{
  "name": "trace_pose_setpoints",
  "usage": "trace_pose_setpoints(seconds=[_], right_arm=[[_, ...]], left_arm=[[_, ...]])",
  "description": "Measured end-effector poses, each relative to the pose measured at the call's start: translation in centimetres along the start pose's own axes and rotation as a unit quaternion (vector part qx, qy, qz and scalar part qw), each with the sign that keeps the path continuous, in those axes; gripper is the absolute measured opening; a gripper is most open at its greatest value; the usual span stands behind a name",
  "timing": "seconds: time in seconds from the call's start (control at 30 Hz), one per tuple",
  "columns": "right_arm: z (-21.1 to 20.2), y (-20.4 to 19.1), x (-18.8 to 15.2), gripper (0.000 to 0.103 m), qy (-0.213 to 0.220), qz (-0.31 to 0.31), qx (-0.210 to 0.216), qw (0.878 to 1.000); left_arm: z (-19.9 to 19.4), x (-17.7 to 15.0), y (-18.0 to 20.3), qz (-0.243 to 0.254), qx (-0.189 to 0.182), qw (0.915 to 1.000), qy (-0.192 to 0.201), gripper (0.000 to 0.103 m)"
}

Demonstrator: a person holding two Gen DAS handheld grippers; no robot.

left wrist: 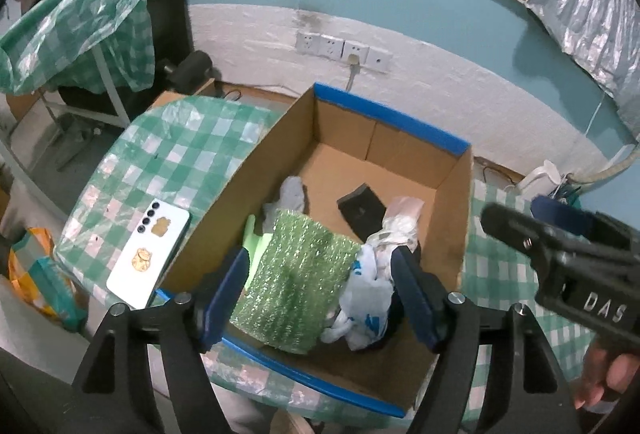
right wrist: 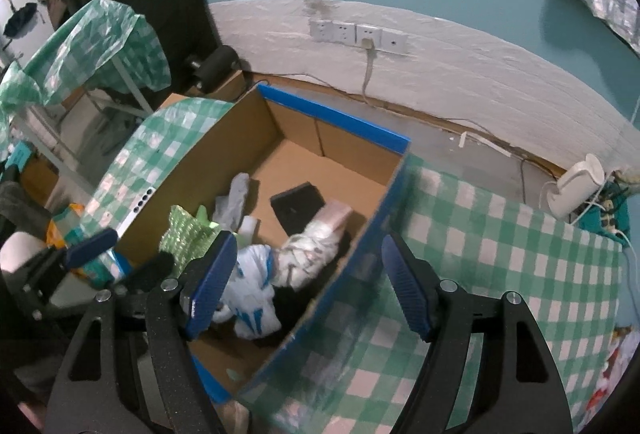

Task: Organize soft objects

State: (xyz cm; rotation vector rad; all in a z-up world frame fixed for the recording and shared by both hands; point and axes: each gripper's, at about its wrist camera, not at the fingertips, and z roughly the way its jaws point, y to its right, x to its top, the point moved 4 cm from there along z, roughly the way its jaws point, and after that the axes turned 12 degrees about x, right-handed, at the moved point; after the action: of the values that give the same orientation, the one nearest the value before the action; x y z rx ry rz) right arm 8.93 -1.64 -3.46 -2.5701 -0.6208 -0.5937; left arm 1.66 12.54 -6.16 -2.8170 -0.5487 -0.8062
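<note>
Where it lies in the cardboard box (left wrist: 224,193), the green bubble wrap (left wrist: 296,282) glints.

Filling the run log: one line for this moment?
left hand-held gripper: open | right hand-held gripper: open | green bubble-wrap sheet: in blue-edged cardboard box

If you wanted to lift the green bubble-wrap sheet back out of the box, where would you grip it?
Probably its near edge, from above: the green bubble-wrap sheet lies draped flat in the cardboard box, its right side against the white plastic bag, its near edge free.
</note>
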Motion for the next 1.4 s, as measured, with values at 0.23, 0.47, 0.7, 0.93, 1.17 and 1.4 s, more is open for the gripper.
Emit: trace_pose_setpoints(seconds=[0.23,0.47,0.7,0.93,1.17,1.4], right_arm=[[-3.0,1.1,-1.1,0.075,0.016,0.003,-0.027,1.000],[-5.5,1.8,-2.0,0.075,0.038,-0.007,-0.050,0.998],[-7.7,3.4,-3.4,0.075,0.055,0.004,-0.058,0.997],[-9.7,5.4,-4.3,0.075,0.075,0.020,-0.069,0.995],[-10.6,6.8,-4.6,0.075,0.083,0.030,-0.071,0.994],[-10.9,7.5,-4.9,0.075,0.084,0.031,-0.074,0.993]], left_arm=[[-1.9,0.4,0.3,0.008,-0.005,0.9997,0.021,0.082],[-4.1,-0.1,2.0,0.054,-0.009,0.9971,0.053,0.088],[-5.6,-0.4,3.6,0.093,-0.007,0.9922,0.083,0.090],[-6.6,-0.4,5.5,0.114,-0.021,0.9880,0.102,0.094],[-7.1,-0.3,7.1,0.114,-0.038,0.9875,0.102,0.094],[-7.1,-0.4,7.9,0.110,-0.042,0.9877,0.103,0.094]])
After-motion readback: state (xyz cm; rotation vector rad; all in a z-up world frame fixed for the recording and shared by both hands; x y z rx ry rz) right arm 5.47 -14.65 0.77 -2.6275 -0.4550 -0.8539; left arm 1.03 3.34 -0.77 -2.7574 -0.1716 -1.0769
